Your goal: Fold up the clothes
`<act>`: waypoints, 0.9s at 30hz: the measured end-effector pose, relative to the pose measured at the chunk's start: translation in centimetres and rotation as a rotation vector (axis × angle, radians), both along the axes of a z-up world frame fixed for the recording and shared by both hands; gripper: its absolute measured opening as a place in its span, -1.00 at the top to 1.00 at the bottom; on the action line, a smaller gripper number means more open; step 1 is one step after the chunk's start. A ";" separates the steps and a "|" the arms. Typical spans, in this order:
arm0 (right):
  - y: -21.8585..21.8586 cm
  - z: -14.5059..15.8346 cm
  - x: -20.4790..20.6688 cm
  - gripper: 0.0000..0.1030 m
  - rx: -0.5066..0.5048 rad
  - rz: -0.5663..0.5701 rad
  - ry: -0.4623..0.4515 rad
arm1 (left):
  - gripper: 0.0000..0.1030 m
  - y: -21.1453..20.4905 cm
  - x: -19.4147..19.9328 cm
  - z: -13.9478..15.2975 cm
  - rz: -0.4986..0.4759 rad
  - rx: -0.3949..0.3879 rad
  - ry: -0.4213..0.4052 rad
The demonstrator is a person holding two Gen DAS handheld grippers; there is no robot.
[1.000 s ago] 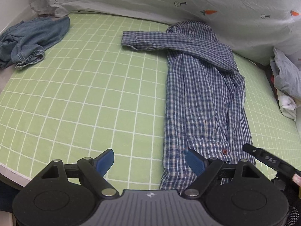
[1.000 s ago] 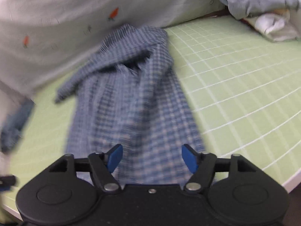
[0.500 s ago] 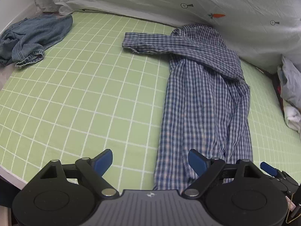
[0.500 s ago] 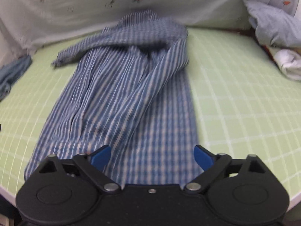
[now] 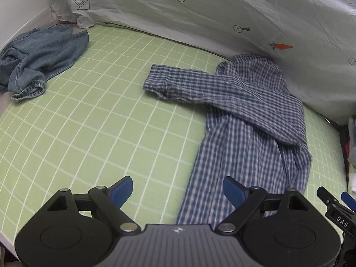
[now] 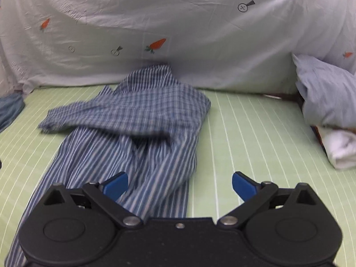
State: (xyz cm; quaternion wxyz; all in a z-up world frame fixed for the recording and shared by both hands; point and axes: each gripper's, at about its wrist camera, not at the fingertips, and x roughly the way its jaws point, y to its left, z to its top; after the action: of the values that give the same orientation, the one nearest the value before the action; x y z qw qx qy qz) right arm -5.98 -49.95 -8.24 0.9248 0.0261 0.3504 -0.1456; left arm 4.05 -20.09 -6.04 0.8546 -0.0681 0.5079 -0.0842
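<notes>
A blue plaid shirt [image 5: 244, 133] lies lengthwise on the green grid mat [image 5: 89, 122], folded narrow, with one sleeve [image 5: 189, 82] laid across its top toward the left. My left gripper [image 5: 178, 189] hangs open over the shirt's lower left edge, holding nothing. In the right wrist view the shirt [image 6: 144, 120] fills the centre-left. My right gripper [image 6: 180, 183] is opening its jaws above the shirt's lower right edge, pads clear of the cloth, right pad over bare mat [image 6: 255, 144]. The right gripper's tip [image 5: 340, 202] shows at the left view's lower right.
A crumpled denim garment [image 5: 37, 53] lies at the mat's far left. A white sheet with carrot prints [image 5: 222, 11] walls the back. A light blue garment [image 6: 327, 93] and a folded white cloth [image 6: 342, 149] sit at the right. The mat's near edge runs just below both grippers.
The right gripper's jaws have spread wider and it has slid right, from over the shirt's hem to its right edge. The left view has shifted and rolled slightly. The shirt lies still.
</notes>
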 end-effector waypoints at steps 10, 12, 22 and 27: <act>-1.8 -4.1 12.1 -0.96 -0.045 0.034 0.093 | -0.72 -0.8 12.3 -3.4 0.088 0.029 0.099; -1.5 -5.1 13.9 -0.96 -0.076 0.052 0.126 | -0.72 -0.8 14.4 -4.1 0.086 0.037 0.105; 1.3 -7.8 15.7 -0.95 -0.331 0.169 0.239 | -0.72 -0.8 21.3 -7.6 0.136 0.050 0.158; 0.7 -7.3 16.1 -0.51 -0.298 0.130 0.181 | -0.71 -1.0 22.6 -8.6 0.158 0.057 0.167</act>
State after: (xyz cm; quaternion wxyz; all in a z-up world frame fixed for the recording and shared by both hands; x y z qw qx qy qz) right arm 10.09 -49.24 -15.58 0.8906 -0.1471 0.4079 -0.1374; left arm 26.69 -21.12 -14.68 0.8149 -0.0905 0.5725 0.0036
